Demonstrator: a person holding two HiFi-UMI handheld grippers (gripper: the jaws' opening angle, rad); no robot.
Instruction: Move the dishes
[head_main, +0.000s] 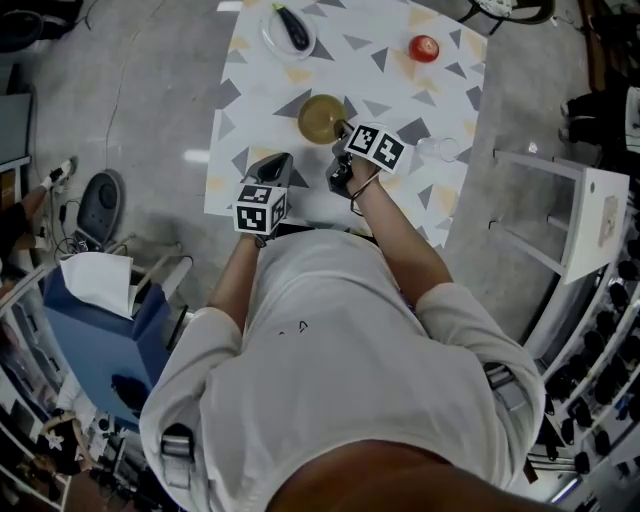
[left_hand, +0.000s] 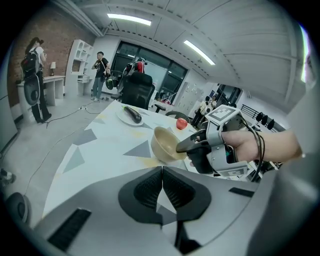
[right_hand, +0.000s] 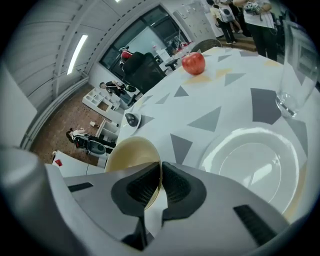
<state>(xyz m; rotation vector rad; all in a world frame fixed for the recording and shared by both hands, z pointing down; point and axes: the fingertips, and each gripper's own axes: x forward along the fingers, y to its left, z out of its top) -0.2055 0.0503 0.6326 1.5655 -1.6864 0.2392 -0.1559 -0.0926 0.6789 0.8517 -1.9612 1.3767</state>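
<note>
1. Head view: a white surface (head_main: 255, 100) patterned with grey and yellow triangles stands in front of the person.
   - A tan bowl (head_main: 320, 118) sits near its middle.
   - The right tongs (head_main: 342, 129) reach the bowl at its near right rim.
   - The left tongs (head_main: 284, 160) are over the near left part of the surface, apart from the bowl.
   - A plate (head_main: 272, 38) with an aubergine (head_main: 293, 28) on it is at the far left.
   - A red fruit (head_main: 424, 48) lies at the far right.
   - A clear glass (head_main: 441, 150) stands just right of the right tongs.

2. Left gripper view: the left tongs (left_hand: 162, 170) are closed, pad against pad, with nothing between them.
   - Beyond them the bowl (left_hand: 164, 144) is tilted, its opening turned to the left.
   - The right tongs (left_hand: 186, 146) pinch the bowl's right rim, with the person's hand (left_hand: 252, 145) behind.
   - I cannot tell whether the bowl's base touches the surface (left_hand: 100, 145).
   - The plate (left_hand: 121, 117) with the aubergine (left_hand: 132, 114) and the red fruit (left_hand: 181, 123) lie farther off.

3. Right gripper view: the right tongs (right_hand: 161, 169) are clamped on the thin rim of the bowl (right_hand: 130, 152), one pad inside and one outside.
   - To the right, near, an empty white plate (right_hand: 252, 160) lies flat on the surface (right_hand: 225, 100).
   - The glass (right_hand: 298, 65) stands upright just beyond that plate.
   - The red fruit (right_hand: 193, 63) is far.
   - The aubergine plate (right_hand: 131, 120) is far left.
</note>
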